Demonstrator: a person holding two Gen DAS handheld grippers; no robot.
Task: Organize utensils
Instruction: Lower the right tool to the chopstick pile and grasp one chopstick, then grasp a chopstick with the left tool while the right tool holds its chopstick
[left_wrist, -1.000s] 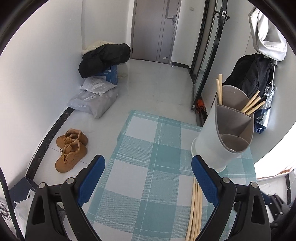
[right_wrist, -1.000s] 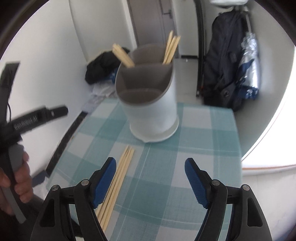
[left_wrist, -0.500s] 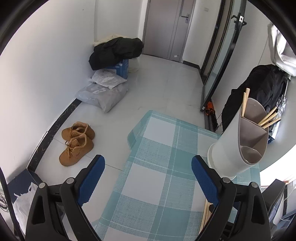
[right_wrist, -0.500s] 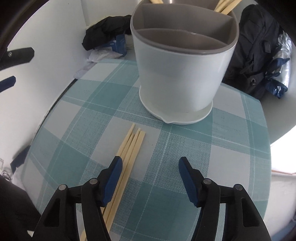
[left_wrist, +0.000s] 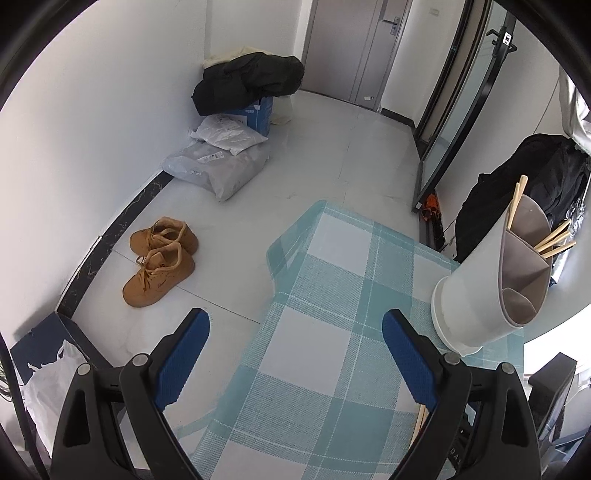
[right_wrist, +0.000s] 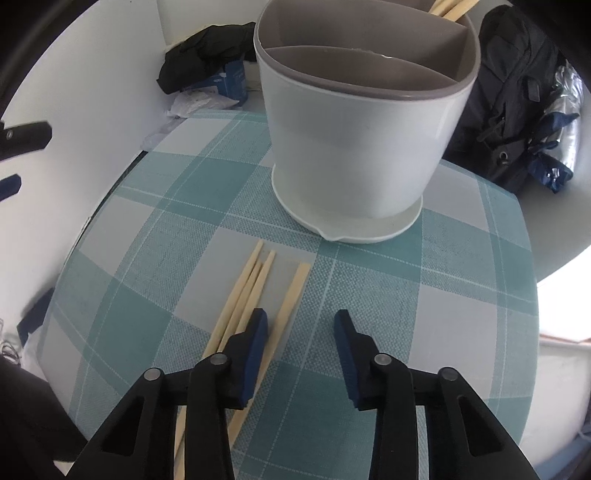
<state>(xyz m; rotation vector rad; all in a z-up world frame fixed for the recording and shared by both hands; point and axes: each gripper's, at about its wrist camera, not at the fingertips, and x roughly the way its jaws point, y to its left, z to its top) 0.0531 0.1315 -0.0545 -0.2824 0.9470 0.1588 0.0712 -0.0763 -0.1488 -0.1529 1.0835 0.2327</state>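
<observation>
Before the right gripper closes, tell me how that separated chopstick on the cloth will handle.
The separated chopstick looks thin, straight and wooden, so probably stiff and very light. Lying flat on the woven tablecloth, it may skid or pivot rather than lift if pinched off-centre. The right gripper is open, straddling it, so a low pinch seems feasible.

A round table (left_wrist: 332, 369) under a teal and white checked cloth (right_wrist: 461, 302) stands on a pale glossy tiled floor (left_wrist: 325, 147) with white walls (left_wrist: 92, 110) and a dark skirting strip. A grey door (left_wrist: 354, 44) closes the far end, with a dark-framed glass door (left_wrist: 454, 96) beside it. Daylight glares in past the table's right edge, and tan shoes (left_wrist: 159, 258), grey parcels (left_wrist: 221, 166), a black coat (left_wrist: 247, 79) and a black backpack (right_wrist: 513, 96) lie around.
</observation>
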